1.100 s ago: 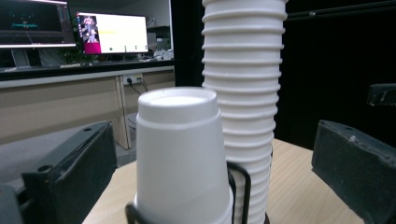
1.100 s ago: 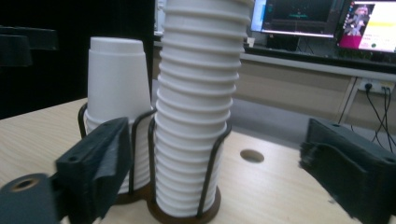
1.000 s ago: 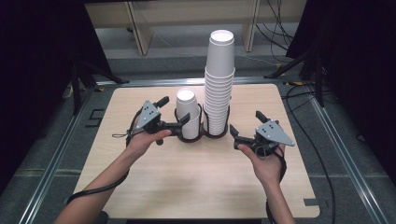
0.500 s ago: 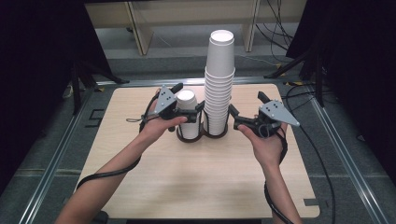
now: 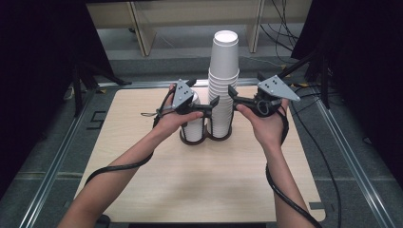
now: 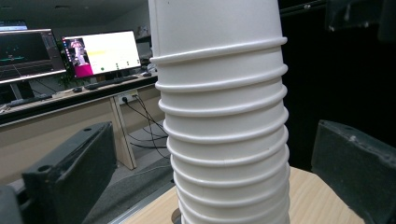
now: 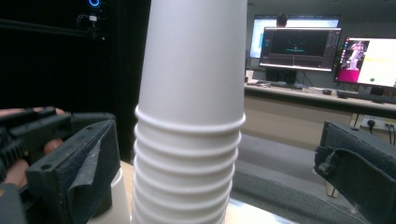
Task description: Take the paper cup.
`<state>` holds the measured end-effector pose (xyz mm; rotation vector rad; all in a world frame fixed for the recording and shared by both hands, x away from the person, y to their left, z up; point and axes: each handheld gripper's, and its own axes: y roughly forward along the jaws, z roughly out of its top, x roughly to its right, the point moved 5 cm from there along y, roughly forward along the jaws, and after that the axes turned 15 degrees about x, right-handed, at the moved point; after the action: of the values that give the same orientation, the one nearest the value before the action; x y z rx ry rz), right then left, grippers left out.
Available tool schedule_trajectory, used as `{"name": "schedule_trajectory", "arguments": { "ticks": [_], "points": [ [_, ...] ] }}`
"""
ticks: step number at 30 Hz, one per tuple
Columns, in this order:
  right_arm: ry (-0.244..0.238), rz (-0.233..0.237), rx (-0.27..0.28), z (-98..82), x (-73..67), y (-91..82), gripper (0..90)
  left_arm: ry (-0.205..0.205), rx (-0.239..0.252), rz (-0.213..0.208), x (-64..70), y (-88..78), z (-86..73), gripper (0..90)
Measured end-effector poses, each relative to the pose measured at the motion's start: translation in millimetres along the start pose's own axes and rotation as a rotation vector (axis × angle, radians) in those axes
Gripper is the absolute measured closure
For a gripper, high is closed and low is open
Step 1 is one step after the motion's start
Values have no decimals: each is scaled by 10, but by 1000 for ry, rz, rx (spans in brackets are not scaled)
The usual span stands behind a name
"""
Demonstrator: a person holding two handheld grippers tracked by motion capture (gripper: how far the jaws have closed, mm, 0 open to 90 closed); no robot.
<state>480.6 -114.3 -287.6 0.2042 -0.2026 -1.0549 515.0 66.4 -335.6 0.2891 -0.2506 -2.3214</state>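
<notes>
pale wooden table [image 5: 199, 190] under dark surroundings carries a dark two-ring holder [image 5: 205, 138]. its right ring bears the tall stack of white cups [image 5: 222, 90], its left ring a single white cup [image 5: 193, 129]. left gripper [image 5: 212, 105] and right gripper [image 5: 232, 93] flank the stack, jaws apart on both, pads clear of the cups; the right's jaws have just been opening.
</notes>
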Motion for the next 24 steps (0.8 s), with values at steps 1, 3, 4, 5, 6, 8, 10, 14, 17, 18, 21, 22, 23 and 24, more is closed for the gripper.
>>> {"name": "schedule_trajectory", "arguments": {
  "ticks": [1, 3, 4, 5, 6, 8, 10, 14, 17, 18, 21, 22, 23, 24],
  "points": [
    [0, 0, 0, 0, 0, 0, 3, 0, 0, 0, 0, 0, 0, 0],
    [8, 2, -2, 53, 0, 94, 2, 2, 1, -4, 11, 42, 3, 0],
    [8, 2, -2, 53, 0, 94, 2, 2, -1, -1, 15, 47, 7, 0],
    [17, 9, 1, 89, 3, 144, 2, -3, 5, -12, 21, 71, 16, 1],
    [17, 9, 1, 89, 3, 144, 2, -8, 10, -3, 19, 83, 29, 1],
    [19, 16, 6, 141, 6, 226, 4, -31, 23, 7, 6, 135, 40, 1],
    [16, 19, 6, 150, 13, 254, 4, -33, 23, 8, 9, 152, 37, 1],
    [27, 40, -7, 186, -17, 381, 12, -19, 22, 7, 30, 209, 52, 3],
    [22, 54, -4, 230, -31, 457, 29, -27, 18, 5, 29, 248, 47, 11],
    [22, 54, -4, 230, -31, 457, 29, -27, 18, 5, 29, 248, 47, 13],
    [8, 62, -17, 252, -22, 545, 34, -24, 22, 5, 41, 285, 52, 15],
    [3, 65, -29, 254, -13, 602, 37, -26, 23, 4, 45, 307, 60, 18],
    [3, 65, -29, 254, -13, 602, 37, -26, 23, 4, 45, 307, 60, 19],
    [8, 65, -40, 248, -10, 630, 38, -21, 24, 13, 42, 314, 71, 19]
  ]
}}
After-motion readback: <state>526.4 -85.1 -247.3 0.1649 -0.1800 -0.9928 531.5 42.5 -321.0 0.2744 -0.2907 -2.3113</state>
